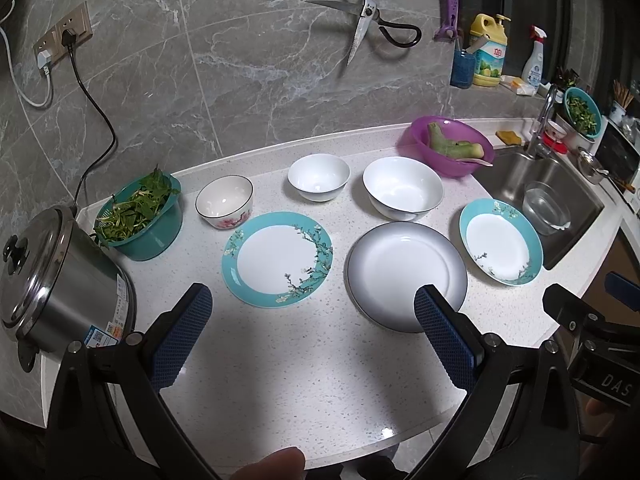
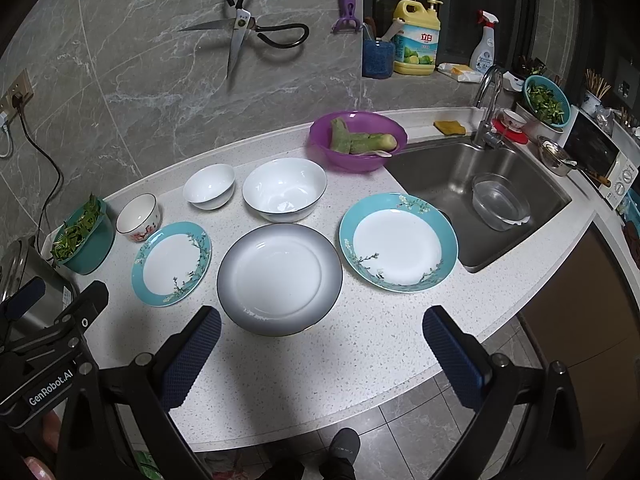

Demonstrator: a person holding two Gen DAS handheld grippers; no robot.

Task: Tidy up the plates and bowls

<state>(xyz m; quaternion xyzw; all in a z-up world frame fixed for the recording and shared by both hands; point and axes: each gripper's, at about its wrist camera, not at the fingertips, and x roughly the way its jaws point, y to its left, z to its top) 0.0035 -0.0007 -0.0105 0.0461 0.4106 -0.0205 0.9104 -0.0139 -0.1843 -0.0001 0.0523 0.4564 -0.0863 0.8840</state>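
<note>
Dim indoor light, glossy glare, fisheye-warped edges

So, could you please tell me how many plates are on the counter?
3: a teal-rimmed plate on the left, a grey-rimmed plate in the middle, another teal-rimmed plate beside the sink.

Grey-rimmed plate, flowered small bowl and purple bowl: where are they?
Grey-rimmed plate (image 2: pixel 279 278): right wrist view, white centre.
Flowered small bowl (image 1: pixel 224 201): left wrist view, inside.
Purple bowl (image 2: pixel 356 160): right wrist view, front wall.

The black body of the other handheld gripper (image 2: pixel 44 364) at the left edge of the right wrist view reads "GenRobot.AI". In the left wrist view, the black gripper body (image 1: pixel 600 372) at right shows "DAS". The yellow detergent bottle (image 2: pixel 416 38) carries red Chinese characters "立白".
</note>
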